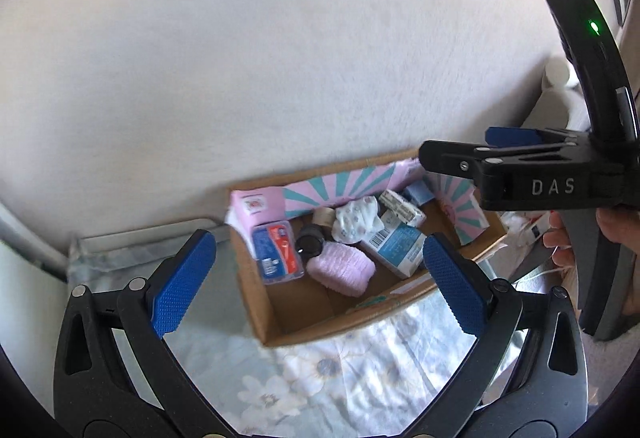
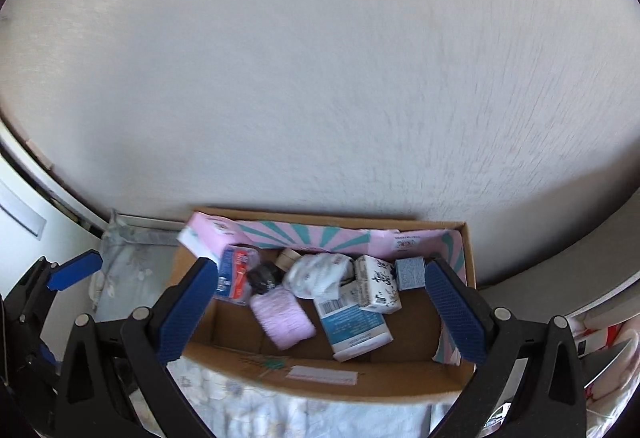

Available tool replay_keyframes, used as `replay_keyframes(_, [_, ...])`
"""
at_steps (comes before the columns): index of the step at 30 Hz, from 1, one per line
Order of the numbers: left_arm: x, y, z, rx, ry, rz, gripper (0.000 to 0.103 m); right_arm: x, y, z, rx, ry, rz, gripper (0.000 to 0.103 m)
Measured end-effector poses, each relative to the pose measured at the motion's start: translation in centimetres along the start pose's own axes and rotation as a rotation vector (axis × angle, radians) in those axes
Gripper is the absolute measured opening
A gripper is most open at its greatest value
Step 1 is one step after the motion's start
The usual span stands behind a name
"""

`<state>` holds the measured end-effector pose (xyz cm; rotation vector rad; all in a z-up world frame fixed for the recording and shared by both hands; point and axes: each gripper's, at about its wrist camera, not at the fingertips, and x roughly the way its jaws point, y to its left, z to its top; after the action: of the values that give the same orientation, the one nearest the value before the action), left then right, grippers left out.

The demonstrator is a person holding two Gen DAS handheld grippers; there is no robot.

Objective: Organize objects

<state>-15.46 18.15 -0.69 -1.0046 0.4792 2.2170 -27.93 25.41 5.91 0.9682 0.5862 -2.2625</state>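
Both tools hang above a cardboard box point(image 2: 320, 378) that stands on a flowered bed sheet point(image 1: 320, 370) against the wall. The left tool point(image 1: 316, 278) has its fingers apart and empty; the right tool point(image 2: 320, 312) is also apart and empty. Inside the box lie a pink knitted roll point(image 2: 284, 318), a blue-white carton point(image 2: 354, 326) and a red-blue packet point(image 2: 236, 276), close together. A grab may catch two things at once, I think. The only clear writing is "DAS" on the right tool's body.
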Motion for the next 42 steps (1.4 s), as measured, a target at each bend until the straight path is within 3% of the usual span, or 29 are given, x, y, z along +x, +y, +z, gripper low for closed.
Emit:
replay_keyframes(9, [-7.7,4.9,-2.5,-0.092,-0.084,0.069,0.103,-6.0,5.2,-2.6,-0.021,-0.098,-0.030,0.103])
replay_keyframes(15, [-9.8,7.5,-5.5,-0.125,-0.105,0.111,0.103,-7.3,7.6,-6.3,-0.024,-0.115,-0.067,0.103])
replay_keyframes(24, [-10.0,9.1,-8.4,-0.150,-0.086,0.109,0.103,-6.7,8.8,-10.7,0.003,-0.111,-0.094,0.103])
replay_keyframes(42, [-9.5,9.5,-8.1,-0.170,-0.102,0.088,0.103,-6.6,9.2,-10.6,-0.007,-0.112,-0.114,0.103])
